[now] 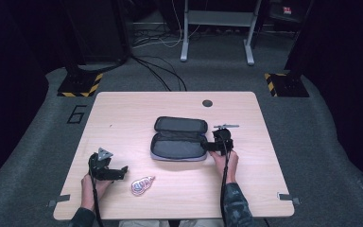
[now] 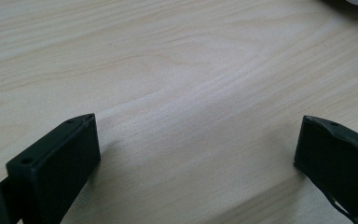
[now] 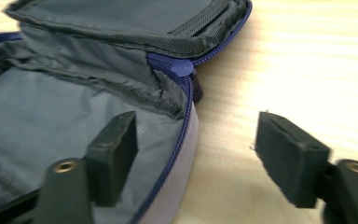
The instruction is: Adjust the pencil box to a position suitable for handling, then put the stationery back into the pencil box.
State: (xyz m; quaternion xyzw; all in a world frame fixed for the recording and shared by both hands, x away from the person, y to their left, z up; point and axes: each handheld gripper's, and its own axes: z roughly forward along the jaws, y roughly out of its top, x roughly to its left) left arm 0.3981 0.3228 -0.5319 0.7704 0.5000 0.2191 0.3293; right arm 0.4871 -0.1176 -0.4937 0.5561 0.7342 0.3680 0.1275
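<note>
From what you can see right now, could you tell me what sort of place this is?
Probably a lab or studio rigged for recording. A lone wooden table stands on grey carpet, hazard-striped stand bases flank it, cables trail across the floor, and dark curtains surround it.

Worktop: pale wood-grain surface, smooth, with a soft sheen; grain lines run plainly in the left gripper view. Pouch: woven cloth, matt; grey lining inside, loosely creased, with a coarser black mesh-like band along the lid edge and a blue zip tape of finer weave. Outer wall looks pale lilac fabric. Left gripper and right gripper: fingers of black hard plastic, matt, slightly rough at the edges, with small screw holes. Small packet: glossy wrapper, printed pink and white. Floor: grey carpet, rough.
</note>
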